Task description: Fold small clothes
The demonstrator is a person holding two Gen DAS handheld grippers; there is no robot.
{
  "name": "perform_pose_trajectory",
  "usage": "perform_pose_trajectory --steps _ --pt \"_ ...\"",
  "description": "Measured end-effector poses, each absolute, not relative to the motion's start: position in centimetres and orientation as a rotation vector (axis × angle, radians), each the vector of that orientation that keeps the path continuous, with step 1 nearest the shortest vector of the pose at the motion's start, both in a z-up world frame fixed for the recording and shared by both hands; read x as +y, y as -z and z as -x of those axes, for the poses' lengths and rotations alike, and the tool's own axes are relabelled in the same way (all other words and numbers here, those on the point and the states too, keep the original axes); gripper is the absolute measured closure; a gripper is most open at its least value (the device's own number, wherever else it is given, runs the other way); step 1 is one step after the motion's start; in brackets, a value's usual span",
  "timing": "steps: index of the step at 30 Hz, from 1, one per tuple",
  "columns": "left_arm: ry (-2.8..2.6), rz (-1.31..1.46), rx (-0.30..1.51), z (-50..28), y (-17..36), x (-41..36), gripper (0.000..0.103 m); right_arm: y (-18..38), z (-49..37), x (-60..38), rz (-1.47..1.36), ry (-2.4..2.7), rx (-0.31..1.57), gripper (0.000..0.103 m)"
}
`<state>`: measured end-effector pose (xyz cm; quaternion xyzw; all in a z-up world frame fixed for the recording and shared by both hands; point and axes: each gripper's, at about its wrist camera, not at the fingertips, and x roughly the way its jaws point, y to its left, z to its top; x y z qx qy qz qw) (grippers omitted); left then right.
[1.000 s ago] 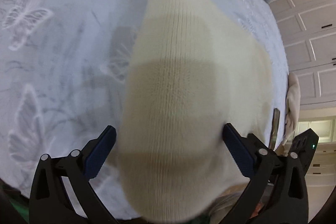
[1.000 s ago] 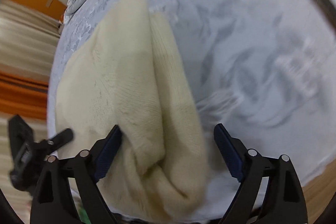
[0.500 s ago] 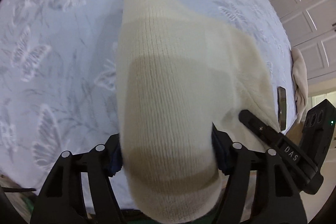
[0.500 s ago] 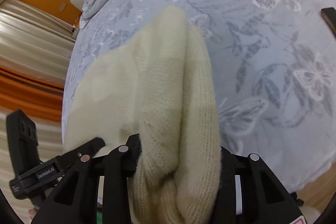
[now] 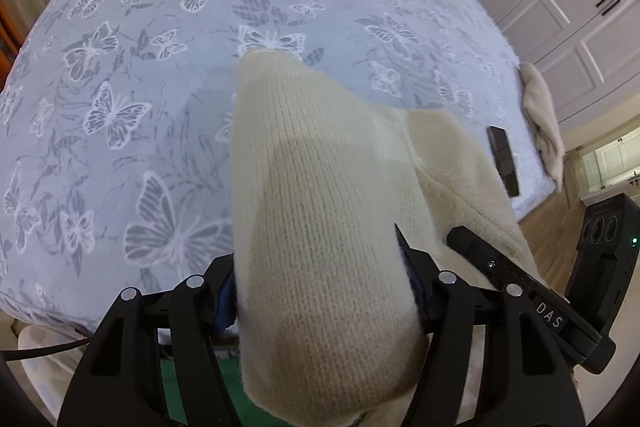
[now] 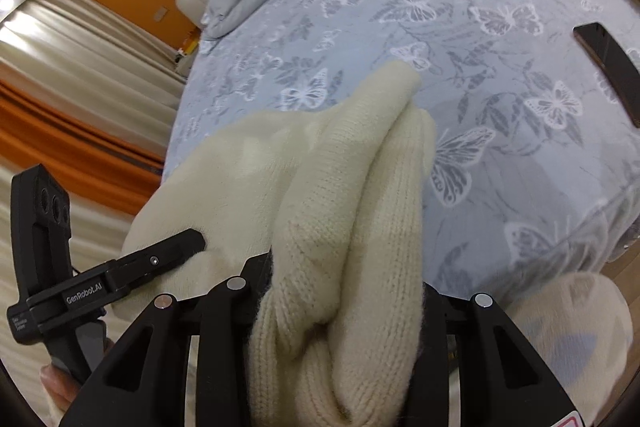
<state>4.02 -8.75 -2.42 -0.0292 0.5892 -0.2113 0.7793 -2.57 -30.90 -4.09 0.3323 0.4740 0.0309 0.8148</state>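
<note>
A cream knit garment (image 5: 320, 211) is held up over the near edge of the butterfly-patterned bed (image 5: 168, 39). The left gripper (image 5: 324, 291) and right gripper (image 6: 344, 291) are each clamped tight on a bunched end, side by side. A phone (image 6: 608, 71) lies nearby.

Two wrist views, close over the bed (image 5: 120, 39)

The knit (image 5: 320, 227) and phone (image 6: 608, 67) are shared, seen from opposite sides.
</note>
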Motion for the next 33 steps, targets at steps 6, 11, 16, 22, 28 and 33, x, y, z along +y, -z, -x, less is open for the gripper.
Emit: perform_pose_trajectory --steps 6,11,16,22,28,33 --pt "0.501 0.061 1.191 -0.4 -2.1 -7.4 0.041 -0.2 5.8 -29.9 -0.685 -0.086 0.941 0.068" --pt "0.559 0.07 1.101 1.9 -6.6 -6.2 0.041 -4.7 8.0 -29.5 -0.654 -0.121 0.855 0.068" --pt "0.602 0.073 0.975 3.8 -11.9 -5.2 0.041 -10.3 9.7 -29.1 -0.615 -0.16 0.734 0.067" --pt "0.627 0.092 0.78 5.4 -19.0 -2.8 0.041 -17.1 10.1 -27.5 -0.51 -0.209 0.577 0.067" --pt "0.609 0.108 0.588 5.9 -24.3 0.8 0.04 -23.0 8.4 -24.5 -0.415 -0.286 0.422 0.067" --pt "0.578 0.126 0.464 4.5 -26.1 4.8 0.04 -25.3 5.2 -21.5 -0.362 -0.358 0.334 0.067"
